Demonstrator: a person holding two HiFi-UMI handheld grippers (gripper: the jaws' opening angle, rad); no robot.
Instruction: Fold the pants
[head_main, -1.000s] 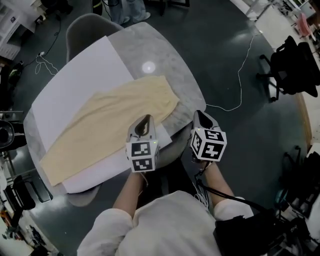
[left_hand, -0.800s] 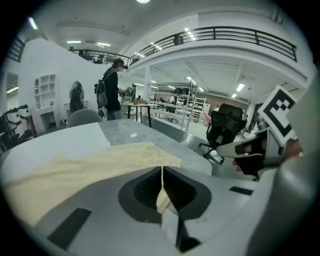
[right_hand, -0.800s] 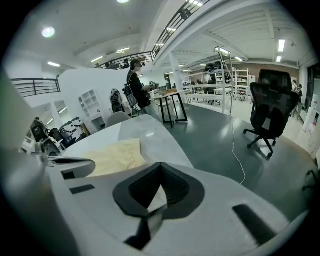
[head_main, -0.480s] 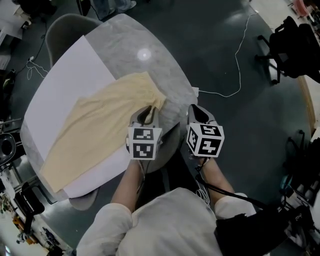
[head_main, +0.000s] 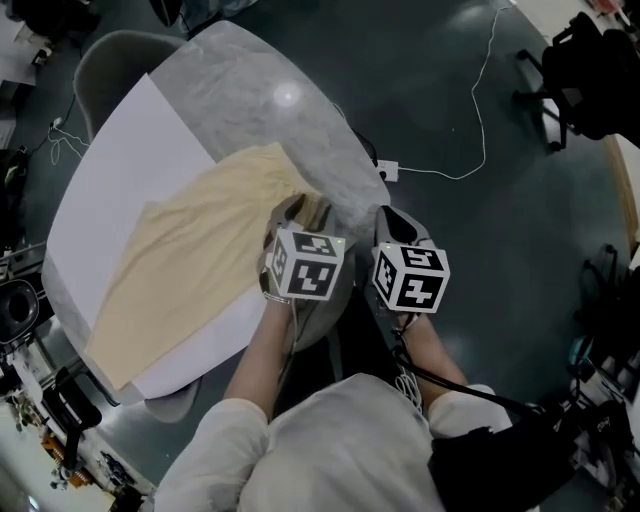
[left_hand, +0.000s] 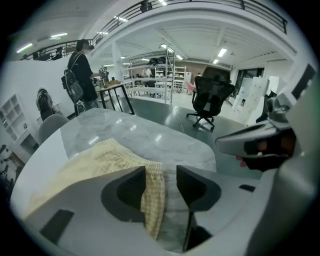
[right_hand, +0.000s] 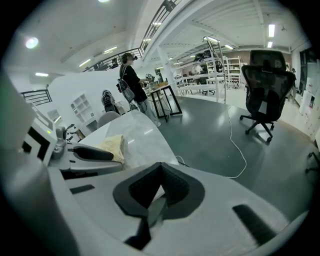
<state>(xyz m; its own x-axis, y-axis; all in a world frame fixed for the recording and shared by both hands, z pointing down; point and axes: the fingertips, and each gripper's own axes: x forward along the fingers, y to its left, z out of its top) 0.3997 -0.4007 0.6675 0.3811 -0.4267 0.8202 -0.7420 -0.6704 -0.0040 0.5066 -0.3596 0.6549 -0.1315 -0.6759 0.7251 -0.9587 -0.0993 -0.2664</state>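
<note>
Cream pants (head_main: 190, 250) lie flat on a white sheet (head_main: 110, 190) over the marble table (head_main: 250, 80), waistband at the table's 4 o'clock edge. Left gripper (left_hand: 161, 187) is released: its jaws have just been opening, and the waistband corner hangs loose between them. Right gripper (right_hand: 159, 192) is clenched, jaws together, past the table edge. Floor cable (head_main: 480, 110) and office chair (head_main: 590, 70) at 2 o'clock, grey chair (head_main: 110, 65) at 11.

Two grippers side by side, both angled downward and away from the body.
The left gripper (head_main: 296, 214) has just been opening its jaws; they stand wide apart, with the edge of the pants (left_hand: 152, 200) hanging loose between them against the left jaw. The right gripper (head_main: 396, 224), just to its right, has its jaws closed together on nothing. Both forearms (head_main: 262, 352) reach forward, close together.
</note>
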